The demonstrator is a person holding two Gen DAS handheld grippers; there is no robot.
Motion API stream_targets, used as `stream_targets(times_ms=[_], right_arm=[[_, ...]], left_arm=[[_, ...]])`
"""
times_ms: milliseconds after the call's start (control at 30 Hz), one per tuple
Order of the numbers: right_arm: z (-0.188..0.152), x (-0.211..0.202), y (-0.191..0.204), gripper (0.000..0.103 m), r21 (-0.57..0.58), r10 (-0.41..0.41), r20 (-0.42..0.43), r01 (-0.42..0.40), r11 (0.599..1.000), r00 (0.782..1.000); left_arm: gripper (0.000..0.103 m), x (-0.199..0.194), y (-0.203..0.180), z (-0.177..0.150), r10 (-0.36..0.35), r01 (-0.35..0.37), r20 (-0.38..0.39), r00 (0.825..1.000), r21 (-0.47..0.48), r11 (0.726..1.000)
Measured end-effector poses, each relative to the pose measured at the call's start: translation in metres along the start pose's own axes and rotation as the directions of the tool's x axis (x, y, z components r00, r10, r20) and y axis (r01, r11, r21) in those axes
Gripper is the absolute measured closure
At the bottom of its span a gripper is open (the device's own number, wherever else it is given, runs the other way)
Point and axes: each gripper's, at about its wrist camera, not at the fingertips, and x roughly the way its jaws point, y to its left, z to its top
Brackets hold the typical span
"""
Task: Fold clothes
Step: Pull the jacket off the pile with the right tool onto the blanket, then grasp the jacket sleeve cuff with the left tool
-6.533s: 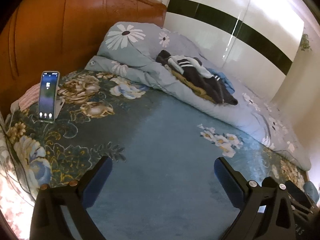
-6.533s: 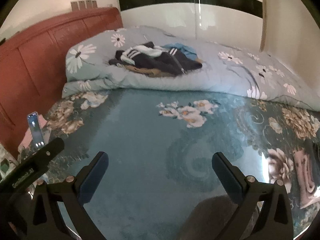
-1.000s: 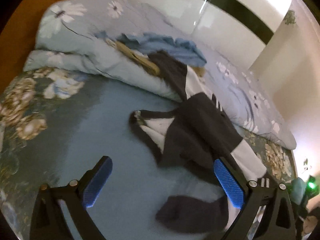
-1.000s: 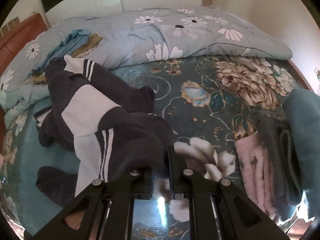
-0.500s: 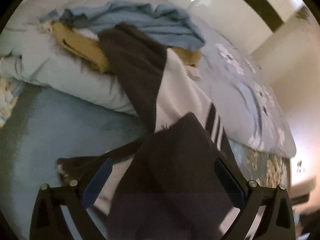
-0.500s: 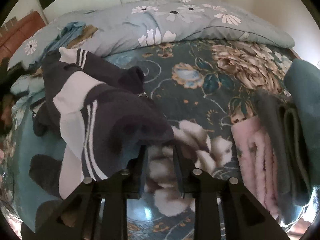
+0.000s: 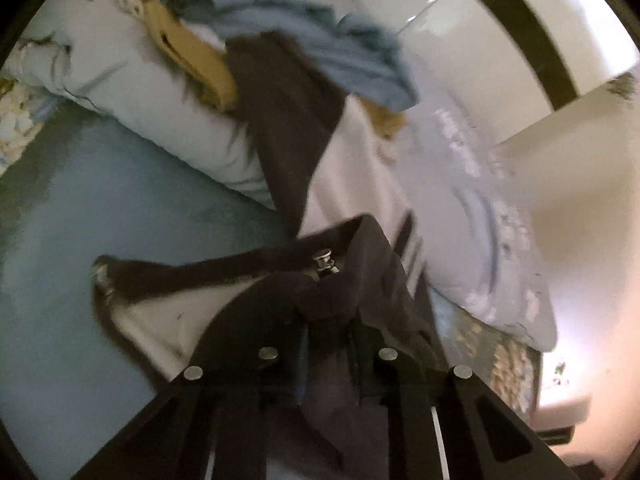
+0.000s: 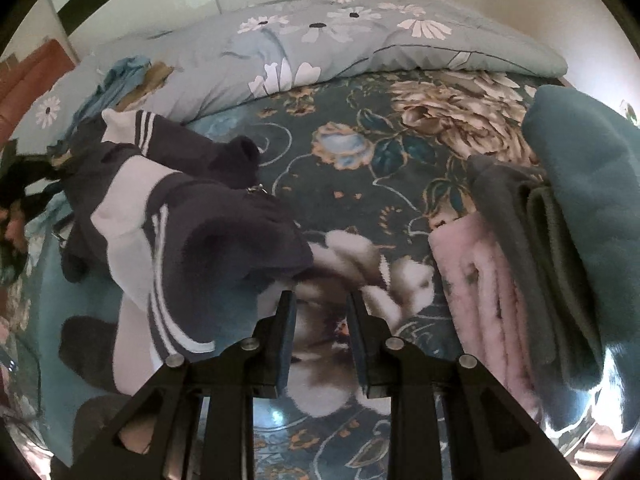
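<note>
Bed (image 8: 352, 184): floral teal cover, with a pale blue quilt (image 8: 360, 40) bunched along its far side.
Jacket (image 8: 192, 232): dark with white panels and stripes, sprawled from the quilt onto the cover.
Folded stack (image 8: 540, 240): pink, grey and teal pieces at the right edge.
Left gripper (image 7: 328, 320): clamped on dark jacket fabric near the zipper pull.
Right gripper (image 8: 322, 312): jaws narrowly parted, nothing between them, just beside the jacket's edge.

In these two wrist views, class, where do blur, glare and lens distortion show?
Left wrist: motion smear on the blue garment, overexposed glow at right, wardrobe stripe curved. Right wrist: jacket slightly soft, folded stack stretched near the rim, glare at lower right.
</note>
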Motion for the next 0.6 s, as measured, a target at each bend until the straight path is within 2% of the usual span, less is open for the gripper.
stream_targets(times_ms=[133, 333, 467, 600], right_arm=[[-0.004, -0.011, 0.007, 0.077, 0.021, 0.031, 0.018, -0.031, 0.999, 0.999], [-0.013, -0.026, 0.02, 0.077, 0.025, 0.072, 0.045, -0.074, 0.997, 0.996], [-0.017, -0.032, 0.028, 0.077, 0.028, 0.101, 0.055, -0.103, 0.994, 0.993], [-0.015, -0.037, 0.032, 0.077, 0.039, 0.137, 0.069, -0.14, 0.989, 0.988]], left_arm=[[0.086, -0.069, 0.009, -0.042, -0.036, 0.033, 0.067, 0.997, 0.04, 0.999], [0.086, -0.146, 0.069, -0.129, 0.028, -0.031, 0.079, 0.997, 0.033, 0.999], [0.086, -0.151, 0.108, -0.181, 0.081, -0.08, 0.014, 0.997, -0.023, 0.996], [0.085, -0.149, 0.125, -0.199, 0.066, -0.069, -0.052, 0.996, -0.058, 0.996]])
